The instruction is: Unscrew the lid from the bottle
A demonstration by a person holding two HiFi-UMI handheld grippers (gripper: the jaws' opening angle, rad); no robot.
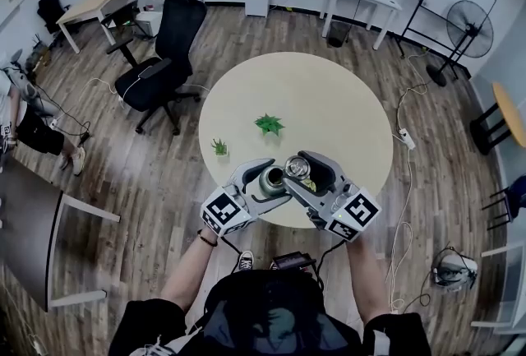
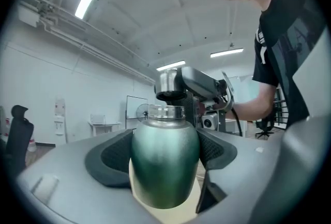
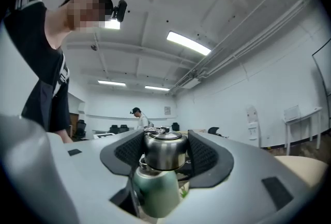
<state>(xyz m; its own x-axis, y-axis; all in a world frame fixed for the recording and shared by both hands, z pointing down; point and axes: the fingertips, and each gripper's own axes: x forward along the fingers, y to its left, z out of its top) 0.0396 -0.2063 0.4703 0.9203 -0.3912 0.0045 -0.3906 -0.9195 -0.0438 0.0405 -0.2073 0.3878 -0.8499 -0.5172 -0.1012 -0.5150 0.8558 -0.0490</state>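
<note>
- The bottle [image 2: 164, 161] fills the near foreground of the left gripper view. It has a matt green metal body and stands upright between the padded jaws of the left gripper [image 2: 166, 148], which are closed on its widest part, one pad on each flank.
- In the right gripper view the lid [image 3: 165, 149], a polished steel cap, sits between the jaws of the right gripper [image 3: 165, 153]. They are clamped on its round side wall.
- From the left gripper view, the lid hangs just above the pale threaded neck [image 2: 165, 112] with a thin dark gap between them. It looks freed from the thread or on its last turn, though I cannot be sure it is fully clear.
- Both pieces are held in the air over the near edge of the round desk [image 1: 329, 108], in front of the person. Two small green plants [image 1: 269, 125] stand farther in, well apart from the grippers.
- Handling, as a judgement:
  - Body and lid are both stiff and will not give under the pads.
  - The smooth curved shell could twist in the grip, so the mid-body hold at the broadest girth suits it.
  - The shiny lid is likely the more slippery piece and is best gripped square on its straight wall, not its domed top.
  - Weight depends on the contents, which no view shows.
  - The neck looks the most delicate part, so keep the lid level when parting them.
</note>
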